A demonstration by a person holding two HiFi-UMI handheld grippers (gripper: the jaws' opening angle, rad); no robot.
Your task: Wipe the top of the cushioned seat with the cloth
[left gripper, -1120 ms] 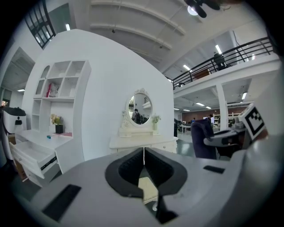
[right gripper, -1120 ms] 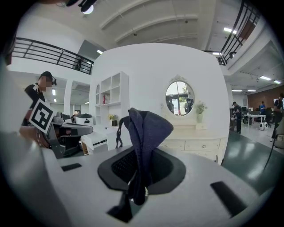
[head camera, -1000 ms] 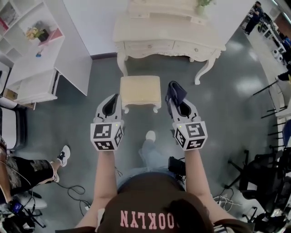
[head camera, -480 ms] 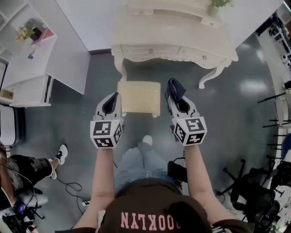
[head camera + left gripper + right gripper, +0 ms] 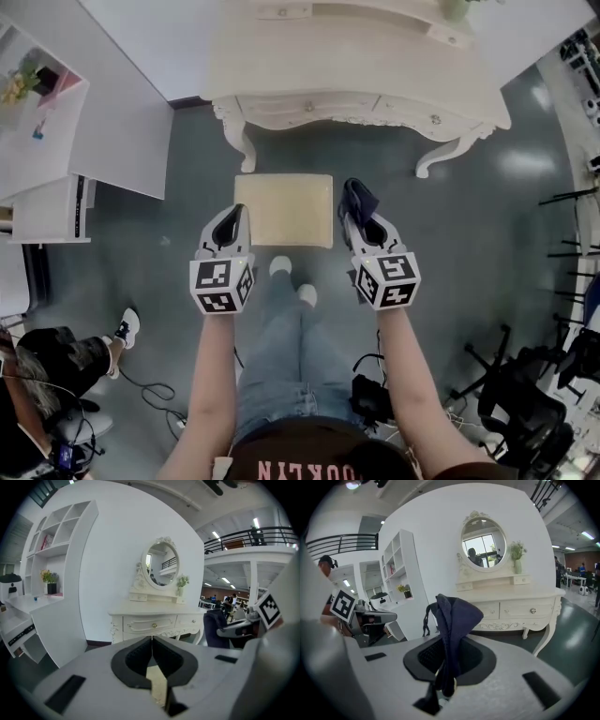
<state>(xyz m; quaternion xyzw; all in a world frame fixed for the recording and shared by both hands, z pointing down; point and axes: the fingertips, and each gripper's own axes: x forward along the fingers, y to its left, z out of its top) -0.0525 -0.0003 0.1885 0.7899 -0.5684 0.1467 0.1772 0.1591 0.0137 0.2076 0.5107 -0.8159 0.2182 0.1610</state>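
A cream cushioned seat (image 5: 284,208), a small stool, stands on the grey floor in front of a dressing table. My right gripper (image 5: 354,208) hangs just right of the stool, shut on a dark blue cloth (image 5: 357,200) that sticks up from its jaws (image 5: 452,620). My left gripper (image 5: 232,217) hovers at the stool's left edge, shut with nothing held (image 5: 151,641). A sliver of the seat shows through the gap below its jaws. Neither gripper touches the seat.
A cream dressing table (image 5: 356,66) with curved legs stands right behind the stool; it carries an oval mirror (image 5: 483,538). A white shelf unit (image 5: 56,131) fills the left. The person's feet (image 5: 289,277) stand at the stool's near edge. Black chair bases (image 5: 525,412) sit at right.
The person has stepped forward: stool and dressing table sit closer and more centred between the grippers. Both grippers keep their pose, the cloth still held in the right one.
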